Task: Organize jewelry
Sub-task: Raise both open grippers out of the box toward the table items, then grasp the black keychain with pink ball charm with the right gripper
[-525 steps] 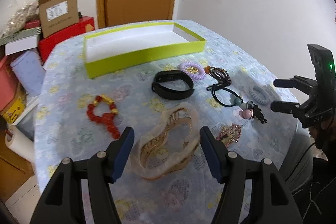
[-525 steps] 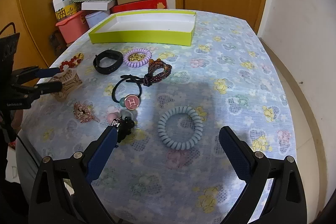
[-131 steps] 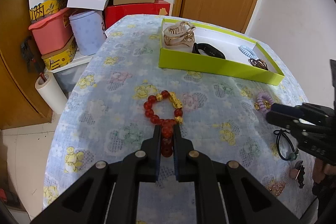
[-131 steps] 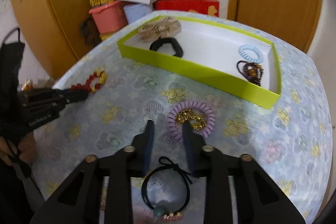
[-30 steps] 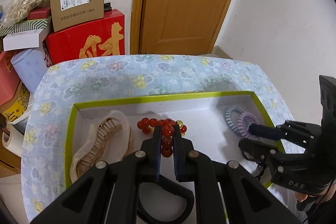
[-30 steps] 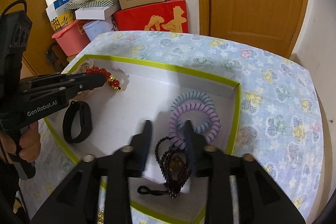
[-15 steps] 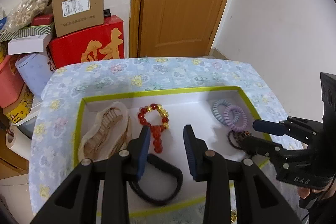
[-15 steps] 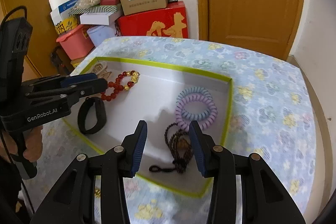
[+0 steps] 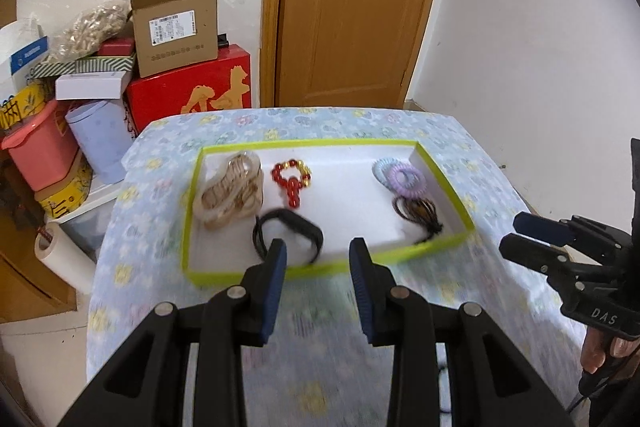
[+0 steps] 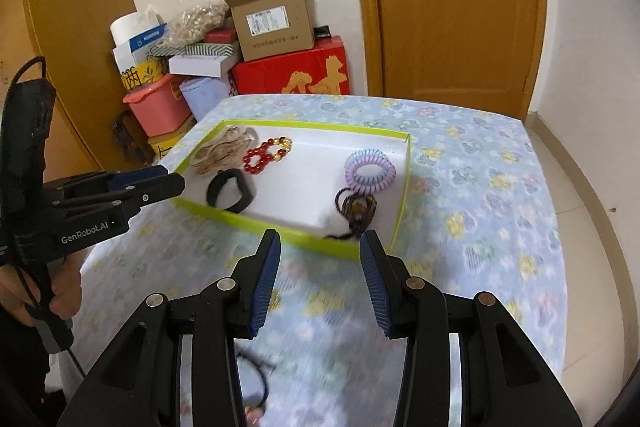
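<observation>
A lime-green tray point(image 9: 328, 270) point(image 10: 403, 195) lies on the floral tablecloth. In it are a beige hair claw point(image 9: 230, 193), a red bead bracelet point(image 9: 291, 179) point(image 10: 264, 153), a black wristband point(image 9: 290, 231) point(image 10: 230, 191), purple and blue spiral hair ties point(image 9: 402, 177) point(image 10: 370, 171) and a dark beaded bracelet point(image 9: 418, 209) point(image 10: 356, 211). My left gripper point(image 9: 318, 255) is open and empty, just in front of the tray. My right gripper point(image 10: 320, 247) is open and empty, before the tray's near right corner. A black hair tie point(image 10: 256, 367) lies blurred on the cloth below it.
Beyond the table's far left stand a red box point(image 9: 192, 91), a cardboard box point(image 9: 176, 27), a pink bin point(image 9: 36, 147) and a paper roll point(image 9: 64, 259). A wooden door point(image 9: 352, 7) is behind. The table edge drops off at the left and right.
Both grippers have pulled back from the tray and opened wider. The red bead bracelet, released half a second ago, lies in the tray beside the hair claw.
</observation>
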A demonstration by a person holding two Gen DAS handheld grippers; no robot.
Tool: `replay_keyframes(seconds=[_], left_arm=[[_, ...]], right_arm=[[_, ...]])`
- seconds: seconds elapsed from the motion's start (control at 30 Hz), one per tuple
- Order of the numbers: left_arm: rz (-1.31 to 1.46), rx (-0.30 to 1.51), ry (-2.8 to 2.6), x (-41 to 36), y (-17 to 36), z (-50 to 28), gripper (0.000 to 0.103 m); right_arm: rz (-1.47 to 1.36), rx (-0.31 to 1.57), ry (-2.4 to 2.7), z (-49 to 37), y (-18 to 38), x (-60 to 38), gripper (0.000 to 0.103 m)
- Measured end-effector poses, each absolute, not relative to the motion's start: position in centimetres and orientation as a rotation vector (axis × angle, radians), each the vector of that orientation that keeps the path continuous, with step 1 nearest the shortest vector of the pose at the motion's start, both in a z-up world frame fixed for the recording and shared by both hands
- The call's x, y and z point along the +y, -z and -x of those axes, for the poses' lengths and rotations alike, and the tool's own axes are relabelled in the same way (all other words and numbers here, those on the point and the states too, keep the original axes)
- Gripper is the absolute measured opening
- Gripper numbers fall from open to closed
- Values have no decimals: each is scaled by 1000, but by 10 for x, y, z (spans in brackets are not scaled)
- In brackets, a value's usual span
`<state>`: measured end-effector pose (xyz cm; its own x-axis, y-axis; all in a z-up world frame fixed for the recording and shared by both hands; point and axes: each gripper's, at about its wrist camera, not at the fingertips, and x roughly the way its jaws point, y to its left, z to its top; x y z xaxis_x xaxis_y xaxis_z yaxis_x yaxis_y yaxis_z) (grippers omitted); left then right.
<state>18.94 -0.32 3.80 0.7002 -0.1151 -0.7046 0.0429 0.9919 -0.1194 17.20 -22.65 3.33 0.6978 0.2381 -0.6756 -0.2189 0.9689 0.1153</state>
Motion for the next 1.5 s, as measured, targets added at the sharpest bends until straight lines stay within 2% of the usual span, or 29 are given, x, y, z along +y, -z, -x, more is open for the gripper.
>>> replay_keyframes(seconds=[0.63, 1.17, 1.5], left_arm=[[108, 761, 73, -11, -44, -91, 34], [142, 781, 70, -3, -28, -59, 34], [150, 798, 125, -9, -14, -47, 34]], right_arm=[[-30, 727, -224, -67, -37, -212, 42], [-35, 763, -250, -51, -24, -202, 42], [-22, 833, -279, -47, 4, -201, 42]])
